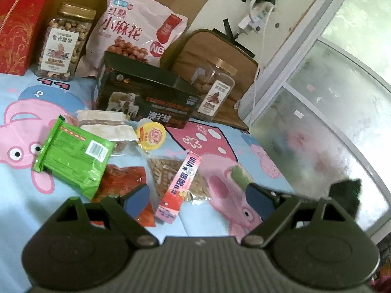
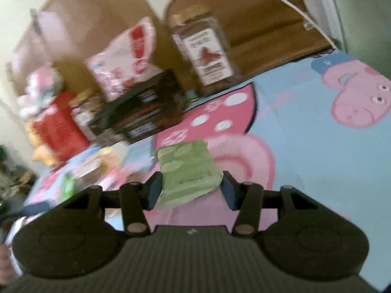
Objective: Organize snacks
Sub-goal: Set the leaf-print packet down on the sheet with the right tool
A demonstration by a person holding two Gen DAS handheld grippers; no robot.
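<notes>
My right gripper (image 2: 191, 189) has its fingers spread around a pale green packet (image 2: 189, 171) lying on the cartoon sheet (image 2: 305, 146), pads beside but not clearly touching it. My left gripper (image 1: 198, 195) hangs wide, holding nothing, above a pink stick pack (image 1: 179, 183) and a bag of nuts (image 1: 166, 171); a green snack packet (image 1: 73, 156) lies beside them.
</notes>
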